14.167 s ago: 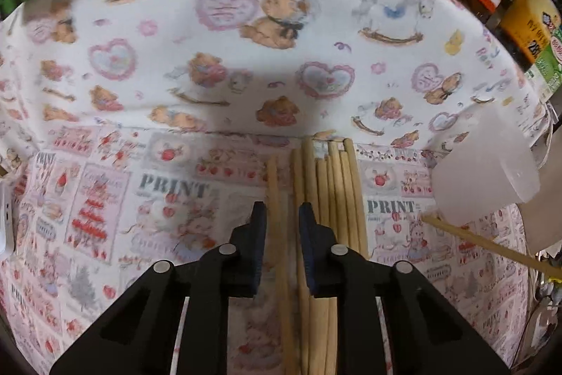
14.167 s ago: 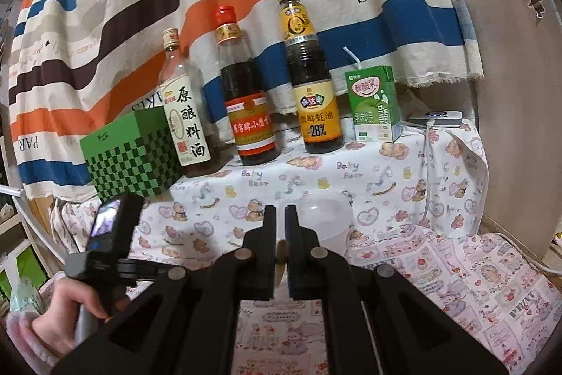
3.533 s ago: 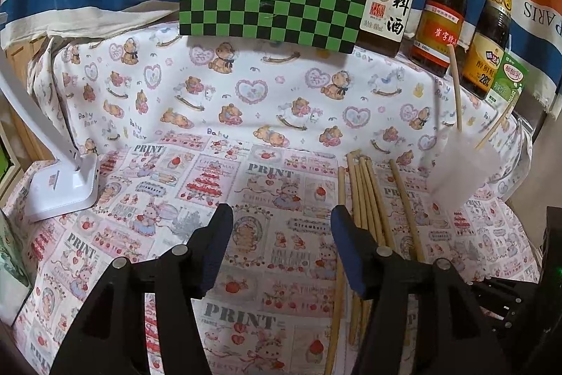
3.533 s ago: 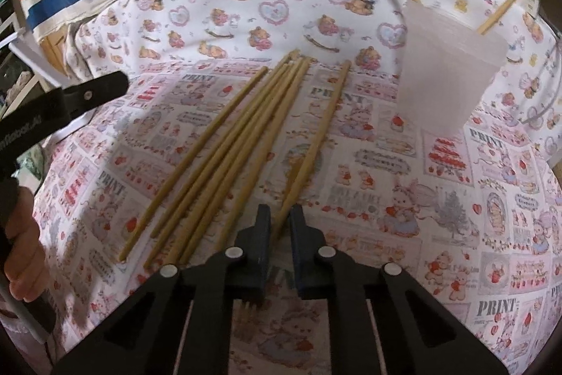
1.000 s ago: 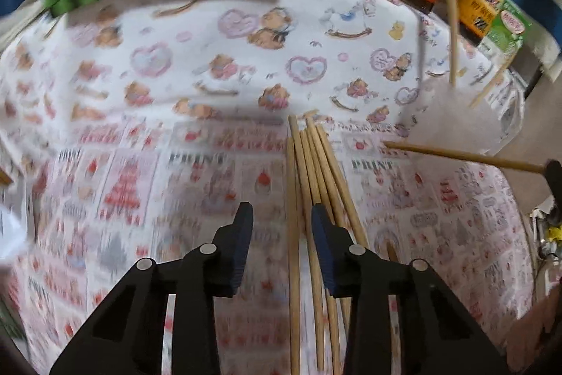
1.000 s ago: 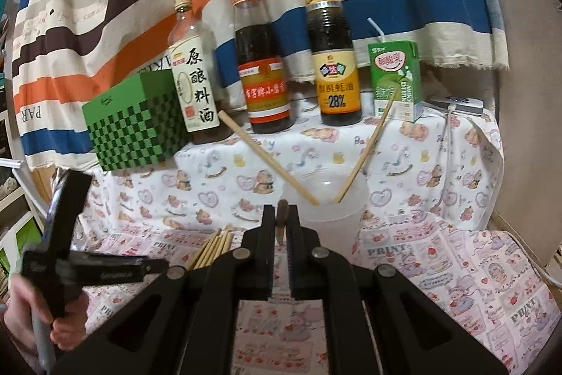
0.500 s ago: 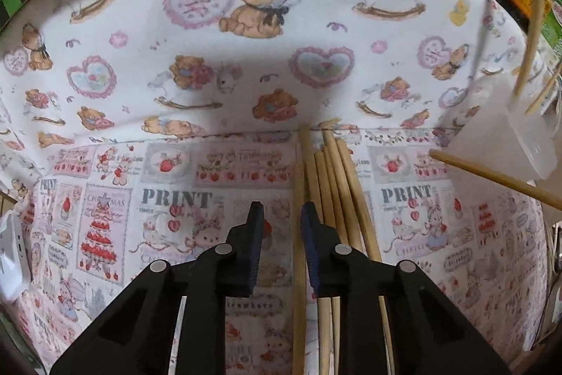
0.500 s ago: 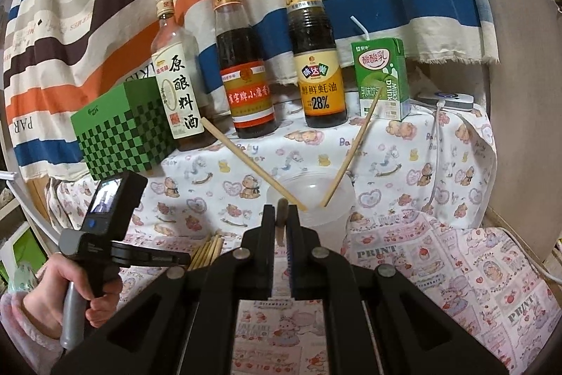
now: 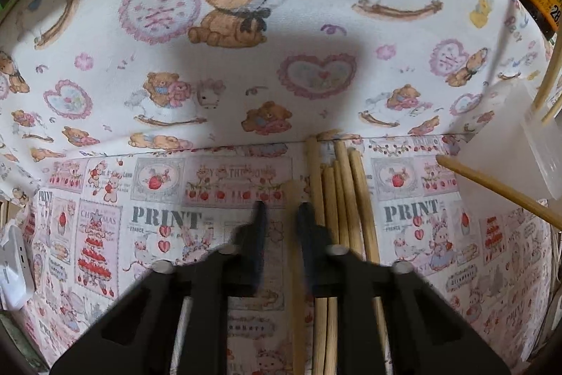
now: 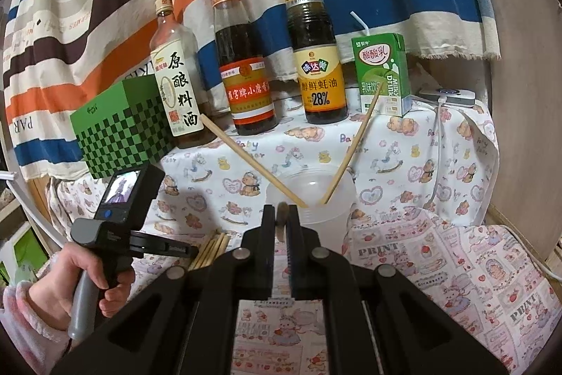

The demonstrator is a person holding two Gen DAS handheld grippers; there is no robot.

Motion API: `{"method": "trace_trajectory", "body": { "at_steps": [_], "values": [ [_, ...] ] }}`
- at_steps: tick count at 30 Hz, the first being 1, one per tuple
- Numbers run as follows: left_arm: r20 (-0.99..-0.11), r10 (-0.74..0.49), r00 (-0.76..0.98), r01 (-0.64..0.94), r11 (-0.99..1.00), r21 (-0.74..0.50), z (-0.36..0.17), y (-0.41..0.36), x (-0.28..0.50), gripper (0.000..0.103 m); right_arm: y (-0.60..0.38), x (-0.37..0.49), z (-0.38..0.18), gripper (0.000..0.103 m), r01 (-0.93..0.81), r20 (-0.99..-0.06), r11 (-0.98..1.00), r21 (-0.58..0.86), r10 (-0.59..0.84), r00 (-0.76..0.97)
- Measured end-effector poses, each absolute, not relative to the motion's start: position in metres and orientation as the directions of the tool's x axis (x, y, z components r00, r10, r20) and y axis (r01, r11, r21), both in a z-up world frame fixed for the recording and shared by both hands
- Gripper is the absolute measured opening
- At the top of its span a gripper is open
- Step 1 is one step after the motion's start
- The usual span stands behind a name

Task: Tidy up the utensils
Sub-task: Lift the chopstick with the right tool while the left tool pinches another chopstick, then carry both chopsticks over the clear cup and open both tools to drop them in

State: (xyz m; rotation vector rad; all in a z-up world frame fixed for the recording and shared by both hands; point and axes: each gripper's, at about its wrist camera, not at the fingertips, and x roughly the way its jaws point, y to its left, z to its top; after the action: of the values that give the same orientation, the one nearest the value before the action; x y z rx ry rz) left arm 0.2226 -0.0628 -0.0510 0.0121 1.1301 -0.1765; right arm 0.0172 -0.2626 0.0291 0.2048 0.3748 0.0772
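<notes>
Chopsticks (image 9: 346, 199) lie bundled on the tabletop (image 9: 105, 234) just right of the left tool (image 9: 281, 220), and one separate chopstick (image 9: 293, 255) runs between its fingers. Half a second ago that tool stood slightly higher over the same stick; now it is lower, its tips down beside the stick, jaws parted with gaps either side, so it is not yet clamped. My reading is that the next pickup is about to begin.

Ahead of the right tool (image 10: 281, 220), the plastic cup (image 10: 316, 209) stands with two chopsticks (image 10: 354, 143) leaning out of it, as it did a second ago. That tool is clenched on a held chopstick (image 10: 281, 217), end-on between its fingers, its tip near the cup's near rim. So a third stick appears ready to drop in.

For room: the left tool has open cloth to its left, but the bundle presses close on its right finger, which could nudge neighbours on closing. Just ahead, the bear-print cloth (image 9: 246, 41) rises as a front edge. From the right tool, the bottles (image 10: 242, 72) and milk carton (image 10: 381, 72) stand well beyond the cup, and the other hand (image 10: 80, 280) stays to its left.
</notes>
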Motion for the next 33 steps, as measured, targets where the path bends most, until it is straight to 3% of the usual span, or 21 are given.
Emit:
{"method": "trace_trajectory", "body": {
  "at_steps": [8, 18, 28, 33],
  "values": [
    [-0.783, -0.222, 0.582, 0.188, 0.973, -0.136, 0.030, -0.061, 0.189, 0.006, -0.268, 0.012, 0.035, 0.005, -0.035, -0.323, 0.975, 0.221, 0.107, 0.940],
    [-0.452, -0.323, 0.831, 0.267, 0.946, -0.184, 0.172, -0.048, 0.085, 0.005, -0.281, 0.007, 0.048, 0.005, -0.036, -0.290, 0.965, 0.261, 0.114, 0.950],
    [-0.231, -0.451, 0.862, 0.405, 0.887, -0.222, 0.212, -0.063, 0.049, 0.005, -0.307, -0.008, 0.101, 0.005, -0.024, -0.215, 0.958, 0.284, 0.089, 0.972],
    [-0.185, -0.475, 0.861, 0.427, 0.870, -0.245, 0.214, -0.086, 0.066, 0.005, -0.325, -0.007, 0.134, 0.005, -0.024, -0.155, 0.951, 0.309, 0.076, 0.985]
  ]
}}
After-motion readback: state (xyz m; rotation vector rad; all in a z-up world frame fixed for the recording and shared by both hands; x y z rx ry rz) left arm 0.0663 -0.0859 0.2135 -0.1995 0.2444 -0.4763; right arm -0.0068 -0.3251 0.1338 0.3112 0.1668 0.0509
